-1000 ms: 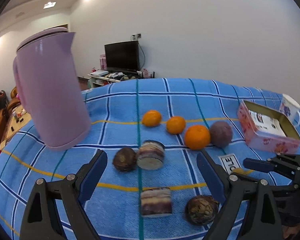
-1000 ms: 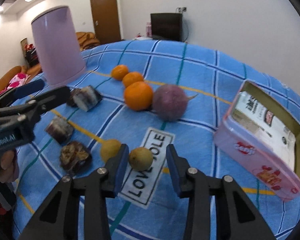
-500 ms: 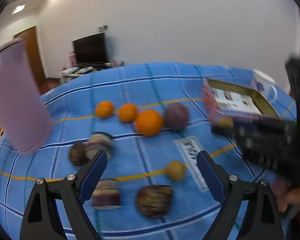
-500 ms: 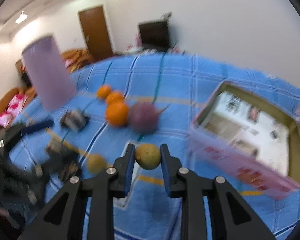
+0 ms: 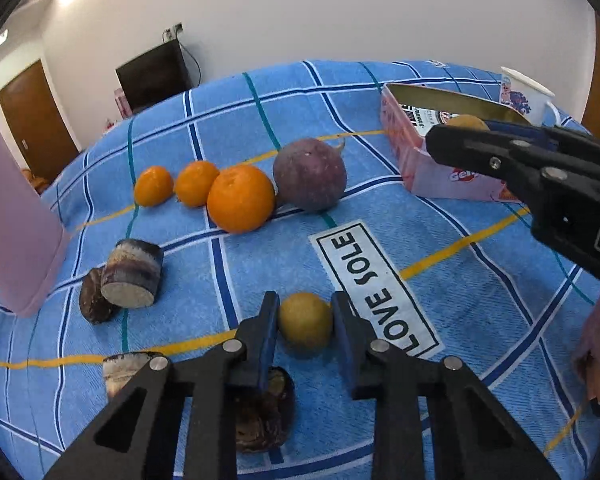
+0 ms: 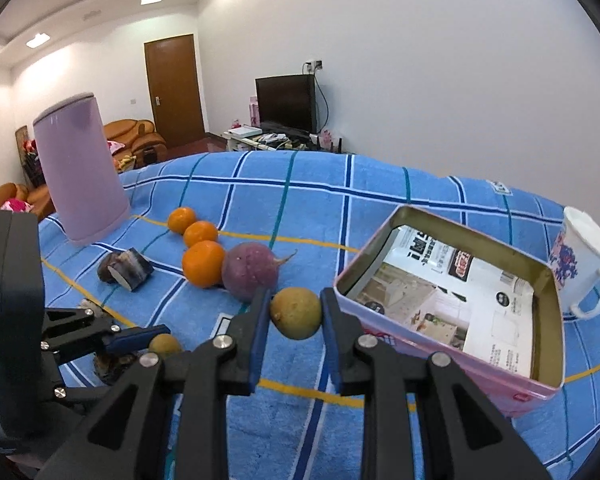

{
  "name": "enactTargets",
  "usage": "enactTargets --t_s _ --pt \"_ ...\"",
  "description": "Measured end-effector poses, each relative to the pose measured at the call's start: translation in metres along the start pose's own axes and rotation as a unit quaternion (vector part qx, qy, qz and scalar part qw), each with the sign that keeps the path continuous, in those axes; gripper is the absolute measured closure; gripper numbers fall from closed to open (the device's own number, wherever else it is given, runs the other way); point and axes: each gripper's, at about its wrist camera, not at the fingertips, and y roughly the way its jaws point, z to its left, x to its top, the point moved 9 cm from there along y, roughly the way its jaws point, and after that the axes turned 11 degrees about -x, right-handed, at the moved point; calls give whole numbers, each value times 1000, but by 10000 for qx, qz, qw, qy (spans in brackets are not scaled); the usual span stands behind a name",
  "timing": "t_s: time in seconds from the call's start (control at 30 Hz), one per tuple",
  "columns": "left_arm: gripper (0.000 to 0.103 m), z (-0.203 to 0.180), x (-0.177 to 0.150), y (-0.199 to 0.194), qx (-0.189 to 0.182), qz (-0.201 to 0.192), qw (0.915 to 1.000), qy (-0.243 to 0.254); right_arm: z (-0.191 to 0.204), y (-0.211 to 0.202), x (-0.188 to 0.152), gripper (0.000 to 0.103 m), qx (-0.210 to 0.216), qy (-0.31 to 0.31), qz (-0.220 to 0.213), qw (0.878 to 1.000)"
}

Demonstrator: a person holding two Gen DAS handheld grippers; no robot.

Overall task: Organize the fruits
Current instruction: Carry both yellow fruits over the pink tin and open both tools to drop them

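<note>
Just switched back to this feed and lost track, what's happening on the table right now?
A person is sorting fruit with a hand-held gripper in each hand. The right hand-held gripper is shut on a small yellow-green fruit, held up off the cloth next to the open pink tin. The left hand-held gripper has closed on a second yellow fruit, which looks to be down on the blue checked cloth. Three oranges and a purple fruit lie in a row beyond.

On the tablecloth (image 6: 380, 200), three oranges (image 6: 203, 263) and a round fruit (image 6: 249, 276) sit in a row. The jug (image 6: 78, 168) stands left; the tin (image 6: 460, 300) lies right, a mug (image 6: 580, 260) behind it.
</note>
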Motion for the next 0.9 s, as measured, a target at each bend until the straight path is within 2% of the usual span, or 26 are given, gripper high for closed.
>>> enactTargets --t_s 0.1,0.27,0.37,0.53,0.67,0.83,0.9 --pt "75 2 2 0 0 -83 9999 -64 -3 -2 2 75 -49 40 -85 9999" --pt "75 1 22 -19 -128 -673 9972 -299 -13 -8 10 75 -226 147 -282 9992" --pt "75 -10 38 -35 -489 -1085 9921 -384 -26 -9 14 74 -410 196 -399 9982" --pt "75 -40 61 -53 -769 -1513 9853 -190 -63 -9 18 74 -677 508 -475 9953" --pt "75 -58 76 -51 -897 -1592 9830 -162 -96 -7 17 74 -940 637 -481 9924" --pt "75 -86 94 -38 -991 -1542 9830 -58 -144 -1 12 74 -1492 426 -513 9866" --pt "75 -96 103 -32 -1042 -1552 9824 -18 -159 3 9 74 -1531 487 -451 9860"
